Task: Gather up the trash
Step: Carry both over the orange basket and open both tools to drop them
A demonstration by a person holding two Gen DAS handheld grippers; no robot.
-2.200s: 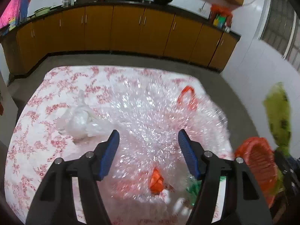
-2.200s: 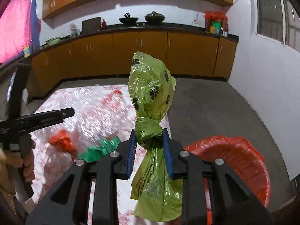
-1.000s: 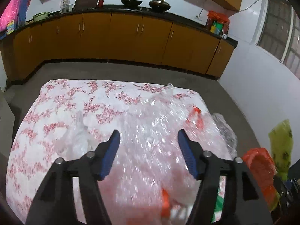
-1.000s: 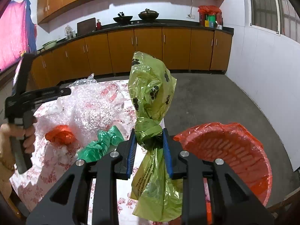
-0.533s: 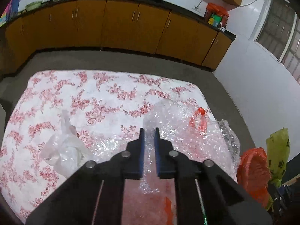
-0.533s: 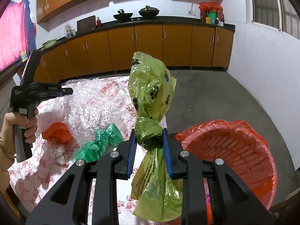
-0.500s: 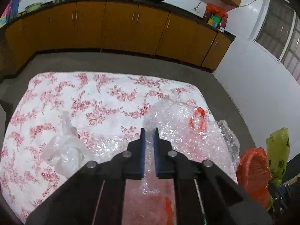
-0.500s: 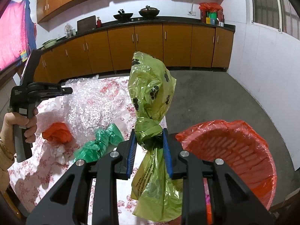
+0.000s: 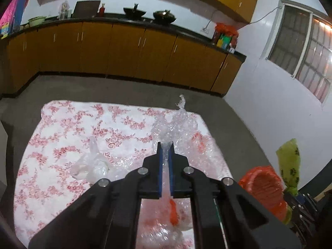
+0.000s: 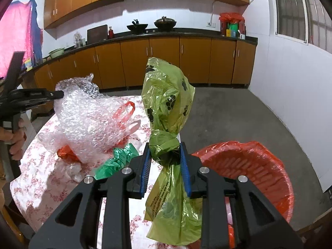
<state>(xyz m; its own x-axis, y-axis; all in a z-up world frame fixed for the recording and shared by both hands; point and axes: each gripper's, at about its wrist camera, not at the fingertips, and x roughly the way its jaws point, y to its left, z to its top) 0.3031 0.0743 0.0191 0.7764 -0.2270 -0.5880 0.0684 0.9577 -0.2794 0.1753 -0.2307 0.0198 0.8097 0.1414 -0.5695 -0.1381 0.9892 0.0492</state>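
Note:
My left gripper (image 9: 165,145) is shut on a sheet of clear bubble wrap (image 9: 176,126), and the sheet hangs lifted off the flowered table. In the right wrist view the same bubble wrap (image 10: 89,112) dangles from the left gripper (image 10: 61,93), held by a hand at the left edge. My right gripper (image 10: 165,147) is shut on the knot of a green paw-print bag (image 10: 168,97), beside the red-lined basket (image 10: 267,166). An orange bag (image 10: 66,153) and a dark green bag (image 10: 118,159) lie on the table under the wrap.
A crumpled clear plastic bag (image 9: 91,164) lies left of centre on the flowered tablecloth (image 9: 62,128). The red basket (image 9: 263,184) stands off the table's right edge. Brown cabinets (image 9: 124,51) line the far wall across a grey floor.
The left gripper closed on the bubble wrap and rose, pulling the sheet up off the table. The right gripper kept its hold on the green bag and barely shifted.

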